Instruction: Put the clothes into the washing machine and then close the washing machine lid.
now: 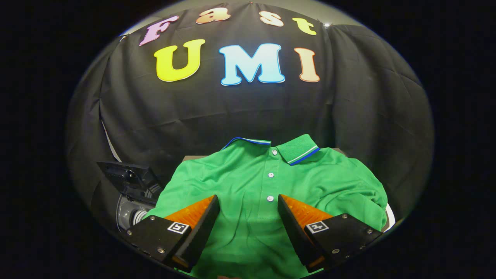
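**Green shirt waits under the wide gripper**

While the gripper hangs low in the middle of the gripper view, its two fingers stand far apart. They pinch nothing. One finger sits at the lower left of the frame and the other finger sits at the lower right. Each one has a small square mark with a black and white pattern on its top.

A green polo shirt lies between the fingers and goes on past them, toward the middle of the frame. It lies face up and spread out, with folds and bumps in the cloth, most of all on its right side. I cannot tell if the fingers touch the cloth or hang just over it. Three small white buttons run in a line up the front, and the lowest one is just between the fingertips. The collar is at the far end of the shirt. It has thin blue and white stripes along its edge, and its right flap is turned up.

At the lower left of the frame, just beside the left finger, the washing machine shows. Its dark lid stands open and tilted up. Grey parts show under the lid.

A bit of white edge peeks out under the shirt at the lower right.

The black cloth wall stands behind it all and fills the top of the frame.
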A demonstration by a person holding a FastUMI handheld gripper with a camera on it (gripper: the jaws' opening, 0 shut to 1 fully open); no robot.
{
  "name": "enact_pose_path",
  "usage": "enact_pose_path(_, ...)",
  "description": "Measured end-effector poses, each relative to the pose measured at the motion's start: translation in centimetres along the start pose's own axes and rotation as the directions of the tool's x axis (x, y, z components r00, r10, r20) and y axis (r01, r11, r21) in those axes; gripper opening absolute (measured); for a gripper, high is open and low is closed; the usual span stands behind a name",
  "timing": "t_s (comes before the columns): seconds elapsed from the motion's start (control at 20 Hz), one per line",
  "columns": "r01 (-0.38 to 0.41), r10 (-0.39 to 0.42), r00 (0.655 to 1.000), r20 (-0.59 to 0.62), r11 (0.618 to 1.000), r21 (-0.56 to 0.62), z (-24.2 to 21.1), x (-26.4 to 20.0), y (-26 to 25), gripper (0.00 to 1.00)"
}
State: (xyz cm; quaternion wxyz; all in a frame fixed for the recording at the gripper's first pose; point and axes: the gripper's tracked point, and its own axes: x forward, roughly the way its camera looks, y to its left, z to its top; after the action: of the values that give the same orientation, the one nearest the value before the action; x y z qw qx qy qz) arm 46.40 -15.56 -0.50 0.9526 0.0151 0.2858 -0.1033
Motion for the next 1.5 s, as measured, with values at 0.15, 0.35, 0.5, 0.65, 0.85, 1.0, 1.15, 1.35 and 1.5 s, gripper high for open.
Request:
enact_pose_path(0.15, 0.001, -0.001, 1.0, -0.026, 1.0, 0.023, -0.5, 0.5, -0.7, 0.94)
enact_pose_path(0.35, 0.0, 0.0, 0.998, -0.063, 1.0, 0.009, -0.9, 0.9, -0.5, 0.94)
enact_pose_path(0.5, 0.0, 0.0, 0.996, -0.092, 1.0, 0.002, -1.0, 0.8, -0.4, 0.95)
enact_pose_path(0.65, 0.015, -0.014, 0.993, -0.114, 1.0, 0.005, -0.6, 1.0, -0.5, 0.95)
enact_pose_path(0.85, 0.071, -0.068, 0.99, -0.125, 0.997, 0.019, -0.3, 1.4, -1.0, 0.84)
enact_pose_path(1.0, 0.118, -0.13, 0.982, -0.134, 0.989, -0.088, -0.8, 1.1, -0.8, 0.43)
enact_pose_path(1.15, 0.18, -0.243, 0.953, -0.183, 0.935, -0.305, -0.8, 0.9, -1.1, 0.09)
enact_pose_path(1.35, 0.215, -0.259, 0.958, -0.121, 0.931, -0.294, -0.5, 0.7, -0.9, 0.01)
enact_pose_path(1.5, 0.199, -0.23, 0.969, -0.093, 0.944, -0.263, 0.1, -0.3, -0.8, 0.01)
